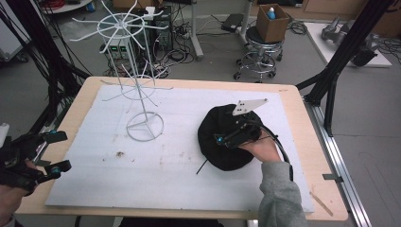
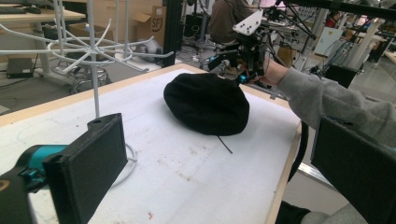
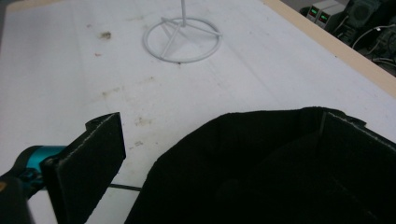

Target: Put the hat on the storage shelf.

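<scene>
A black soft hat (image 1: 220,156) lies on the white foam sheet (image 1: 156,165), right of centre. My right gripper (image 1: 226,137) is low over the hat's near right side, held by a hand in a grey sleeve. In the right gripper view its jaws stand wide apart, open (image 3: 224,163), with the hat's raised edge (image 3: 261,172) between them and against the right jaw. My left gripper (image 1: 59,152) hovers open at the table's left edge, far from the hat (image 2: 205,102); nothing sits between its jaws (image 2: 219,172).
A white wire rack (image 1: 137,90) with spoke arms stands on a ring base (image 3: 182,39) left of the hat. A thin black cord (image 1: 202,166) trails from the hat. Beyond the table are a stool with a cardboard box (image 1: 272,21) and a black frame post (image 1: 340,61).
</scene>
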### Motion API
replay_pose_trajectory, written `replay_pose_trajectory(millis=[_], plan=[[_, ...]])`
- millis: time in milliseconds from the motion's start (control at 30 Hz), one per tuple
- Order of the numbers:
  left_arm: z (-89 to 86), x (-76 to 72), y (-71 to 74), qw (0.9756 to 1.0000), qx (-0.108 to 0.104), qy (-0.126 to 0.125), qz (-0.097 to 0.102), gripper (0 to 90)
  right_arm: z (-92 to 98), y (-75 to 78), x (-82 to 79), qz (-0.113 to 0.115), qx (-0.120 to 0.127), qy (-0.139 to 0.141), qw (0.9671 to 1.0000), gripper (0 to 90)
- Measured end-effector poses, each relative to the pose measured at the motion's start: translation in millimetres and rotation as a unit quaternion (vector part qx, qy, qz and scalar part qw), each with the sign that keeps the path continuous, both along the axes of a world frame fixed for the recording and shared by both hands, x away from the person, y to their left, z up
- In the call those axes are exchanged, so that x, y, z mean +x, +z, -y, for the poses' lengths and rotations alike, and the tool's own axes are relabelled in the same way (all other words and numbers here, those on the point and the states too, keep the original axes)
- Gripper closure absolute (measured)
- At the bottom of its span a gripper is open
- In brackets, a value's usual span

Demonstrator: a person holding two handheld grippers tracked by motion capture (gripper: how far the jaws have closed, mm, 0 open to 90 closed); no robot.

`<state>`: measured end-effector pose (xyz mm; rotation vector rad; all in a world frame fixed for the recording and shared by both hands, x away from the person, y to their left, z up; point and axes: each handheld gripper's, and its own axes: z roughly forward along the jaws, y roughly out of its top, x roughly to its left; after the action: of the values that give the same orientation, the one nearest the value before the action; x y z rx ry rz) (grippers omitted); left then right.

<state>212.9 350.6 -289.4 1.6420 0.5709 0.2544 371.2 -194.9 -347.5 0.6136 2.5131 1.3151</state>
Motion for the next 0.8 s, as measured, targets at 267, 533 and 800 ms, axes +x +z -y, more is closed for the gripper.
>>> replay_pose_trajectory(millis=[267,533,800], plan=[[-1.4,0.0,-0.3,1.0,-0.003,0.001,0.0,3.7,5.8,-11.8,-2.9,0.032,0.02,-0.02,0.9991,3.9],[0.3,2.4,-2.6,1.0,0.001,0.002,-0.006,3.7,11.2,-25.6,-3.5,0.023,0.009,-0.025,0.9994,3.9],[-2.1,2.1,-2.5,1.0,-0.001,0.003,-0.006,3.7,-3.9,-34.0,-3.9,0.046,-0.047,-0.029,0.9974,4.4]])
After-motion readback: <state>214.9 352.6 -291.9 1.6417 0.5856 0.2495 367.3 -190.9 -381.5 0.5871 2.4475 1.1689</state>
